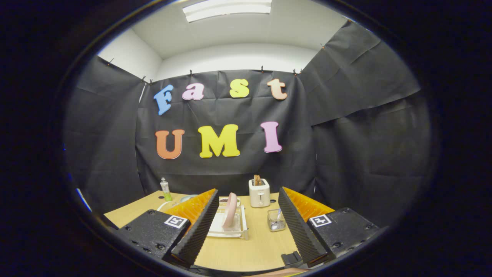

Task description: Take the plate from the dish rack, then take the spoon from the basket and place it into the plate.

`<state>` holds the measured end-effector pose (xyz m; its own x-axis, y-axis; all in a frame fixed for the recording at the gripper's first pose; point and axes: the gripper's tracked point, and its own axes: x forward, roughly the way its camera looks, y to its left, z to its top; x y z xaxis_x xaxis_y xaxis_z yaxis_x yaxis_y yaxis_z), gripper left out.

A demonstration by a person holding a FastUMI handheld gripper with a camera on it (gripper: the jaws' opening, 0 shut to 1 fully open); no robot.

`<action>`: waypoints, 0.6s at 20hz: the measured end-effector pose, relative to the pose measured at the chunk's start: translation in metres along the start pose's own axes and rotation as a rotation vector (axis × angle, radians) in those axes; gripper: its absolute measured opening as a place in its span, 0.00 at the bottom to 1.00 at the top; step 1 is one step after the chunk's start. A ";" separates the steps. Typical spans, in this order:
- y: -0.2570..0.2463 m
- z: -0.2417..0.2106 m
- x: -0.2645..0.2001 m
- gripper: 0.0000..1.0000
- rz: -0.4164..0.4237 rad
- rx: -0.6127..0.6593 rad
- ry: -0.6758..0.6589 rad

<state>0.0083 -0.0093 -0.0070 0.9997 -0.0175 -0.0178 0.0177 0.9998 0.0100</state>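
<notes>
plate (230,209) upright in dish rack (243,227), claw (248,219) spread

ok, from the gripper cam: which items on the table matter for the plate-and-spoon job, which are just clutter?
Job:
- plate, pink, on edge in the dish rack, ahead between the fingers
- spoon in the clear basket, right of the rack
- gripper, open, holding nothing

Clutter:
- toaster beyond the rack
- green bottle, far left
- table
</notes>
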 end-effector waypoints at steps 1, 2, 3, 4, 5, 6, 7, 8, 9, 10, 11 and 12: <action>-0.001 -0.002 0.001 1.00 0.000 0.004 0.004; -0.001 -0.002 0.002 1.00 0.001 0.009 0.008; 0.000 -0.003 0.003 1.00 0.002 0.011 0.014; -0.001 -0.003 0.006 1.00 -0.004 0.010 0.018; -0.002 -0.003 0.010 1.00 -0.010 0.008 0.020; -0.003 -0.001 0.015 1.00 -0.015 0.007 0.023; -0.002 -0.001 0.022 1.00 -0.023 0.006 0.032; -0.002 -0.002 0.029 1.00 -0.033 0.003 0.054; 0.000 -0.004 0.038 1.00 -0.035 -0.001 0.079; 0.003 -0.005 0.048 1.00 -0.039 -0.004 0.103; 0.005 -0.004 0.059 0.99 -0.045 -0.005 0.124; 0.007 -0.004 0.073 0.99 -0.052 -0.007 0.149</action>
<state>0.0812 -0.0032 -0.0124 0.9837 -0.0684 -0.1662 0.0690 0.9976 -0.0021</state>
